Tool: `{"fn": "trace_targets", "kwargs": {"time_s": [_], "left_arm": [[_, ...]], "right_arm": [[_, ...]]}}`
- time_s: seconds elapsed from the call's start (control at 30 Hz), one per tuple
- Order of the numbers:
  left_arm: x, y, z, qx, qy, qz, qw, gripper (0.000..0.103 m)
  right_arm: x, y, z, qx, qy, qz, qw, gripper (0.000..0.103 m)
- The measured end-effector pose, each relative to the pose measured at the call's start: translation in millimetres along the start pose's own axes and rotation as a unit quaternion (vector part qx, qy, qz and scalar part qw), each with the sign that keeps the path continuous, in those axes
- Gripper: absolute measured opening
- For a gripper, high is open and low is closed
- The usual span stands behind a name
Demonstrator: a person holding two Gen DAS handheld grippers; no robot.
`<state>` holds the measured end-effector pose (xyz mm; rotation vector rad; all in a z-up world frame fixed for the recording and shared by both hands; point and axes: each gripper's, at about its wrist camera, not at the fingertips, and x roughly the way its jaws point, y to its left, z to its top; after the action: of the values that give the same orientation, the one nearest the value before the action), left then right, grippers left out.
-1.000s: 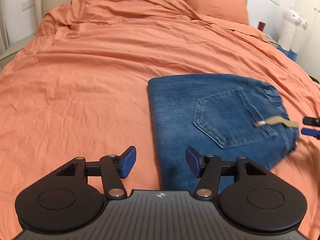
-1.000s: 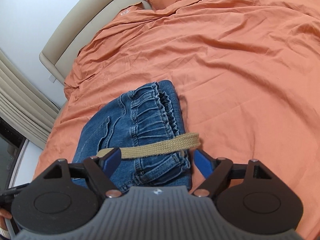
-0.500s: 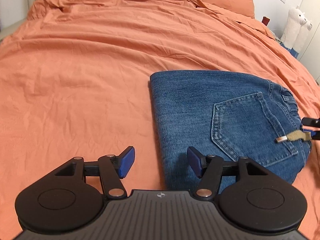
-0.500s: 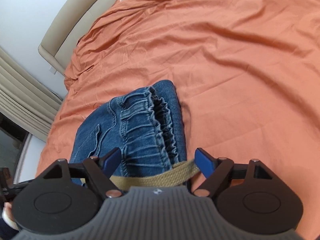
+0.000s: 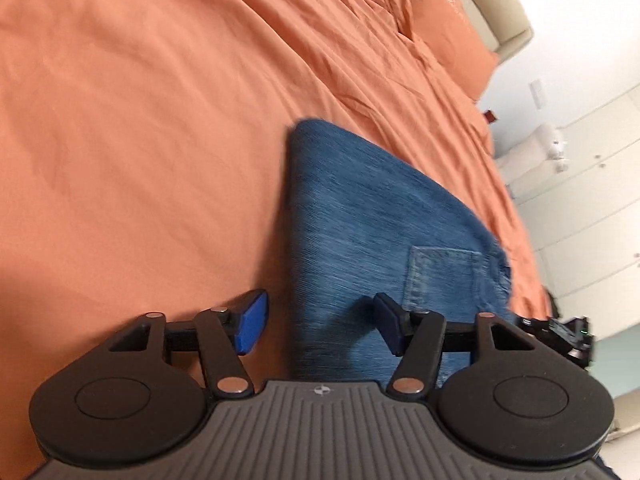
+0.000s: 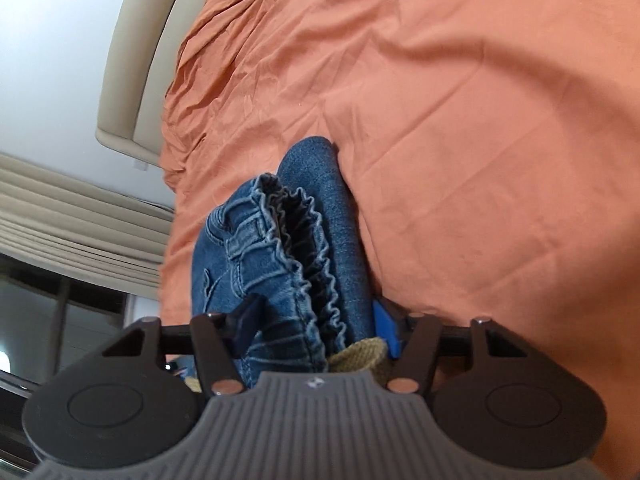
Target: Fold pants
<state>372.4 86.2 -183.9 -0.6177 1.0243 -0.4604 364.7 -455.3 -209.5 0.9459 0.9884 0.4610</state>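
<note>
Blue jeans (image 5: 372, 216) lie folded into a stack on the orange bedspread (image 5: 140, 120), back pocket up. My left gripper (image 5: 320, 326) is low at the stack's near left edge. Its jaws are closing: the right pad hangs over the denim, the left pad (image 5: 251, 326) over the sheet, and neither presses. In the right wrist view the gathered waistband (image 6: 296, 248) fills my right gripper (image 6: 316, 328). Its jaws are closing, and both pads touch the denim stack. A tan belt strap (image 6: 360, 356) is bunched against the right pad.
An orange pillow (image 5: 452, 28) and a beige headboard (image 5: 496, 4) lie at the far end of the bed. A white plush toy (image 5: 548, 144) and white cupboards stand beyond the bed's right side. Curtains (image 6: 80, 208) and a dark window are on the left in the right wrist view.
Both grippers have sunk toward the jeans and rolled, so the bed now looks tilted. The right jaws have narrowed around the waistband, and the strap now lies close under the palm.
</note>
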Motion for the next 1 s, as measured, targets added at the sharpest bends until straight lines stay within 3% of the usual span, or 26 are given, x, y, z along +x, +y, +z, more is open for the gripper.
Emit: {"fn": "trace_targets", "kwargs": {"time_s": [0.17,0.23,0.3,0.4,0.7,1.0], "left_arm": [[9.0,-14.1,-4.7,0.016,-0.007,0.008,0.9998,0.036],[5.6,-18.1,-5.7,0.015,-0.016,0.018,0.9996,0.018],[0.4,-24.9,-6.0,0.023,-0.026,0.031,0.9989,0.014],[-8.4,-41.8,-9.1,0.049,-0.042,0.057,0.9963,0.011],[-66.1,-84.7,-14.0,0.111,-0.086,0.084,0.9866,0.010],[-162.5,-69.7,-17.1,0.124,-0.104,0.131,0.9780,0.010]], "right_arm": [[3.8,3.9,0.4,-0.001,-0.003,0.007,1.000,0.038],[1.7,10.8,-1.8,-0.019,-0.012,0.007,1.000,0.034],[-2.3,21.8,-4.0,-0.048,-0.019,0.004,0.999,0.028],[-9.7,41.9,-6.4,-0.084,-0.035,0.000,0.996,0.020],[-35.0,105.6,-47.1,-0.139,-0.086,0.040,0.986,0.017],[4.0,156.0,-103.0,-0.126,-0.049,0.080,0.988,0.016]]}}
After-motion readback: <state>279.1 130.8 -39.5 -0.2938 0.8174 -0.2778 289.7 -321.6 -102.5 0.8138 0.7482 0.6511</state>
